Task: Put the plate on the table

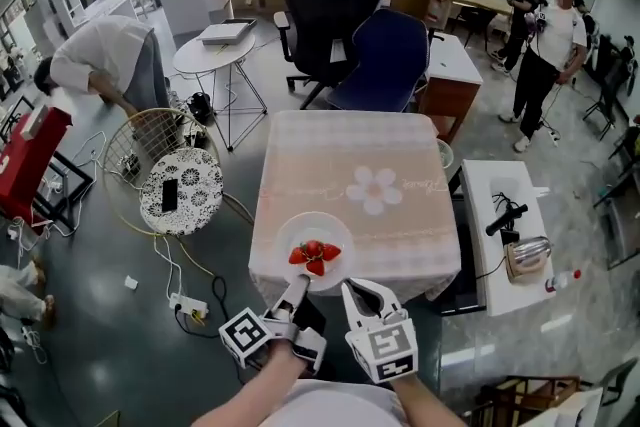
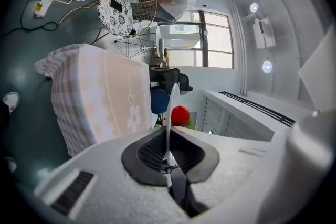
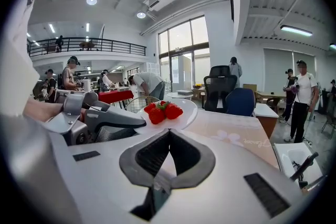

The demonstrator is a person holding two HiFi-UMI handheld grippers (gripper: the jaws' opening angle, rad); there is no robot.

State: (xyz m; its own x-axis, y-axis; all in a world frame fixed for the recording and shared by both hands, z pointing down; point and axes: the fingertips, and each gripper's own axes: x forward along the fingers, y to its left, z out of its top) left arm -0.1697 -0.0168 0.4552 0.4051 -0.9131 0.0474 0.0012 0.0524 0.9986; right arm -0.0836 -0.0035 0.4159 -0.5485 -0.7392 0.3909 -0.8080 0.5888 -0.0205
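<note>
A white plate (image 1: 291,229) carrying red strawberries (image 1: 315,253) hangs at the near edge of the table (image 1: 350,150), which wears a pale checked cloth with a flower print. My left gripper (image 1: 298,286) is shut on the plate's near rim. In the left gripper view the plate (image 2: 171,105) shows edge-on between the jaws, with a strawberry (image 2: 180,114) beside it. My right gripper (image 1: 353,291) sits just right of the plate, shut with nothing in it. Its own view shows the plate (image 3: 185,110), the strawberries (image 3: 160,111) and the left gripper (image 3: 107,118).
A blue chair (image 1: 388,60) and a black office chair (image 1: 325,10) stand behind the table. A white side table (image 1: 500,190) with tools is at the right. A patterned round stool (image 1: 182,190), a wire basket (image 1: 150,137) and a bending person (image 1: 105,60) are at the left.
</note>
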